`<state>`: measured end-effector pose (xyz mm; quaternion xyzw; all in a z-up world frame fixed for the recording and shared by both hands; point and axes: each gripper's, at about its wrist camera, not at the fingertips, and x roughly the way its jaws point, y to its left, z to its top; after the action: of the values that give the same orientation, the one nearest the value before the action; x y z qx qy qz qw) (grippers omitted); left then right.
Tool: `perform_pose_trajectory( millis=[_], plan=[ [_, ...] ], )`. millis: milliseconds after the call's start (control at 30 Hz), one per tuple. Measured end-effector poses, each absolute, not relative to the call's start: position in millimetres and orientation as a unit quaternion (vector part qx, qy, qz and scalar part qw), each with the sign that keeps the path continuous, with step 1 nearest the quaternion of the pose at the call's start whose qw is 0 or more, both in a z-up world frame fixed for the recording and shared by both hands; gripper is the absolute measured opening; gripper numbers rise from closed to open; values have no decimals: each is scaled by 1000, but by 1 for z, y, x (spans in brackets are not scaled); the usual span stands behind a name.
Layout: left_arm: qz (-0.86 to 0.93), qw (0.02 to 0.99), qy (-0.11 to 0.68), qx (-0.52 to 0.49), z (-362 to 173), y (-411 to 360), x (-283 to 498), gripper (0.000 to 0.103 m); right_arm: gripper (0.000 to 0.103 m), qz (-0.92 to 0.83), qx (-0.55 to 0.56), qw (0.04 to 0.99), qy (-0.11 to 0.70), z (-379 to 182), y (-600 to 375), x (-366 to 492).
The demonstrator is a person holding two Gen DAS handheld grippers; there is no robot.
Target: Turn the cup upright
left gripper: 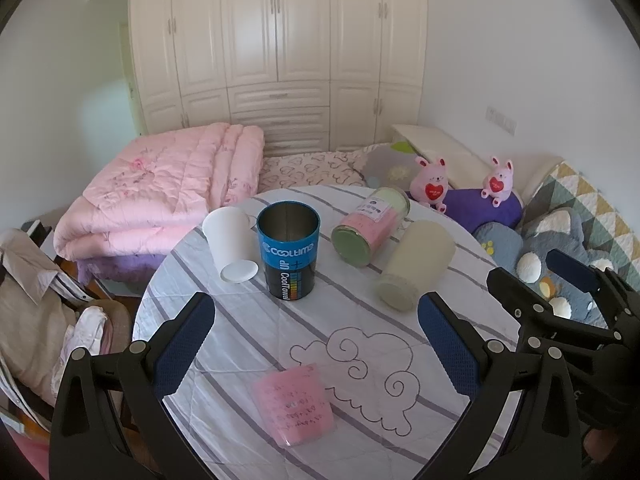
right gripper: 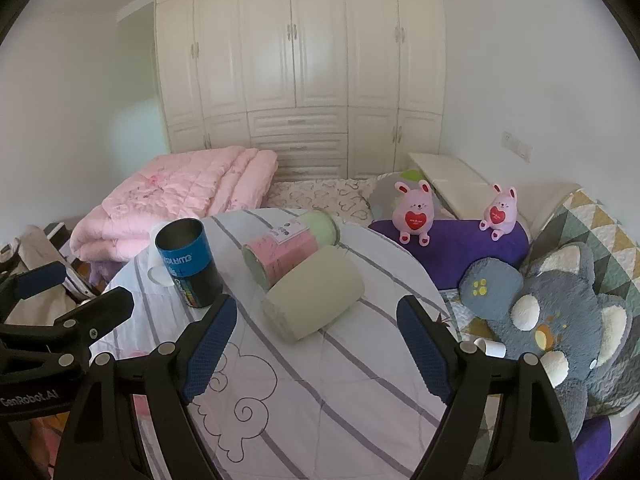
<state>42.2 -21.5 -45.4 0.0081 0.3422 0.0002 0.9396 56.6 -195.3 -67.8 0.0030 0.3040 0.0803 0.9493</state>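
On the round table (left gripper: 248, 332) a blue-and-black metal cup (left gripper: 289, 250) stands upright, mouth up. A white cup (left gripper: 230, 242) beside it lies tipped, base toward me. A pink-and-green can (left gripper: 370, 226) and a pale green cup (left gripper: 416, 264) lie on their sides. A pink cup (left gripper: 294, 406) lies near the front edge. My left gripper (left gripper: 316, 340) is open and empty, above the table behind the pink cup. My right gripper (right gripper: 316, 344) is open and empty, just short of the pale green cup (right gripper: 314, 292). The blue cup (right gripper: 190, 262) and the can (right gripper: 290, 246) show there too.
A bed with a folded pink quilt (left gripper: 168, 192) lies behind the table. Two pink plush rabbits (right gripper: 414, 214) and a grey plush toy (right gripper: 560, 320) sit to the right. A chair with clothes (left gripper: 36, 308) stands at the left. White wardrobes (left gripper: 276, 40) fill the back wall.
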Motion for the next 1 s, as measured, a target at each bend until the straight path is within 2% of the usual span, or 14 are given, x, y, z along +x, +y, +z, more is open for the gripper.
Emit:
perform_pose_trajectory(
  millis=[1000],
  plan=[
    [14, 931, 365, -25, -75, 24, 91, 103, 83, 92, -25, 940, 329, -85, -162, 105]
  ],
)
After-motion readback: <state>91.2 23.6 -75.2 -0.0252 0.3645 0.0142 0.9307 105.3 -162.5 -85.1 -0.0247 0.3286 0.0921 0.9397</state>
